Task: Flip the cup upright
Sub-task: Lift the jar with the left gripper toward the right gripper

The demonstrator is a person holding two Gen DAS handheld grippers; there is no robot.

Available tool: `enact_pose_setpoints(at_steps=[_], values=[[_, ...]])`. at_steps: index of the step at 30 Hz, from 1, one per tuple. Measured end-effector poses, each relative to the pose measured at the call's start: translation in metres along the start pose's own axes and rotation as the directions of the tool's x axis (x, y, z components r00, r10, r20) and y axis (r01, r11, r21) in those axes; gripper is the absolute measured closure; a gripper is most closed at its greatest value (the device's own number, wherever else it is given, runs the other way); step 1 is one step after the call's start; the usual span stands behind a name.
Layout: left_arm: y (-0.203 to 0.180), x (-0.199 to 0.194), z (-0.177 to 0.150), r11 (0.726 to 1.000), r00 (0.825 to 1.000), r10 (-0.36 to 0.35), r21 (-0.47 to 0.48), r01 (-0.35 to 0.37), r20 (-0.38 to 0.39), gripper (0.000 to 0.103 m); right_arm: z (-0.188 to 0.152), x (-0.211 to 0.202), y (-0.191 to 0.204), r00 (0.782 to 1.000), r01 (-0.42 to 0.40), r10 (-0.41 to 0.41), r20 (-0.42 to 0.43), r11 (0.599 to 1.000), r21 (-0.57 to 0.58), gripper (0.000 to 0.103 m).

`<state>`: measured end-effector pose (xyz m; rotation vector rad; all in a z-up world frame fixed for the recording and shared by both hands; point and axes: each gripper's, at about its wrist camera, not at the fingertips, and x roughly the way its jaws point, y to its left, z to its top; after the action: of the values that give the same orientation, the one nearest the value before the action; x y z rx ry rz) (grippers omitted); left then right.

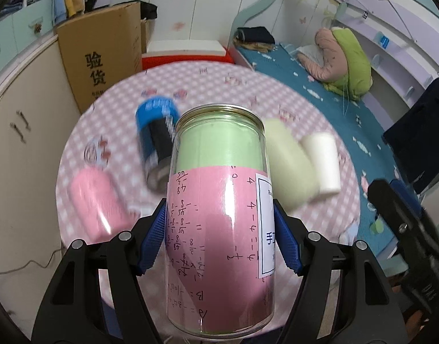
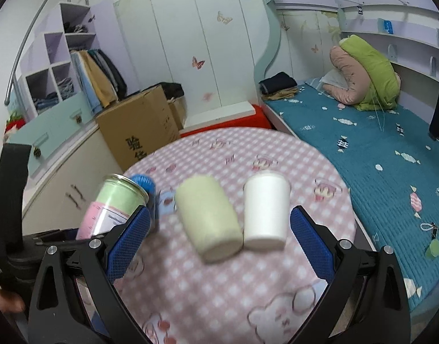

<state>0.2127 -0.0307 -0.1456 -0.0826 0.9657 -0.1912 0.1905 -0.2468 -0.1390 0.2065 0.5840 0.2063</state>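
Observation:
My left gripper [image 1: 219, 232] is shut on a clear glass cup [image 1: 219, 223] lined with green and pink paper, held above the table, its open metal-rimmed mouth pointing up and away. The same cup shows at the left of the right wrist view [image 2: 113, 209], tilted. My right gripper [image 2: 219, 238] is open and empty, above the table in front of a pale yellow cup [image 2: 209, 218] lying on its side and a white cup [image 2: 265, 209] standing mouth down.
On the round pink checked table [image 1: 248, 91] lie a blue and black can [image 1: 157, 137], a pink cup [image 1: 97, 203], the pale yellow cup [image 1: 288, 163] and the white cup [image 1: 324, 163]. A cardboard box [image 2: 139, 126] stands behind, a bed [image 2: 371, 154] to the right.

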Motion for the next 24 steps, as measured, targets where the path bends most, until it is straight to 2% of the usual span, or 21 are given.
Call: enact_pose_setpoints(at_steps=[9,17,19,20,21,24], values=[[0.001,0.018,-0.044,1.000,0.998,-0.019,-0.012,0.018,-0.062,0.033,-0.033,-0.004,0.009,0.998,0.005,-0.005,-0.057,1.000,-0.012,0.008],[0.006,0.035,-0.046,1.000,0.998,-0.001,-0.006,0.001,-0.067,0.032,-0.041,0.003,0.013,0.996,0.024,-0.026,-0.091,0.999,-0.023,0.008],[0.009,0.031,-0.045,1.000,0.998,-0.012,-0.010,0.011,-0.055,0.026,-0.040,0.004,0.012,0.995,0.028,-0.029,-0.095,0.999,-0.020,0.008],[0.010,0.026,-0.044,1.000,0.999,-0.017,-0.011,0.016,-0.037,0.018,-0.040,0.005,0.013,0.995,0.026,-0.028,-0.098,1.000,-0.018,0.008],[0.011,0.023,-0.043,1.000,1.000,-0.021,-0.011,0.021,-0.023,0.014,-0.040,0.005,0.014,0.995,0.024,-0.026,-0.100,1.000,-0.016,0.008],[0.015,0.014,-0.042,1.000,1.000,-0.021,-0.003,0.021,0.000,0.013,-0.040,0.006,0.019,0.994,0.024,-0.025,-0.103,1.000,-0.017,0.008]])
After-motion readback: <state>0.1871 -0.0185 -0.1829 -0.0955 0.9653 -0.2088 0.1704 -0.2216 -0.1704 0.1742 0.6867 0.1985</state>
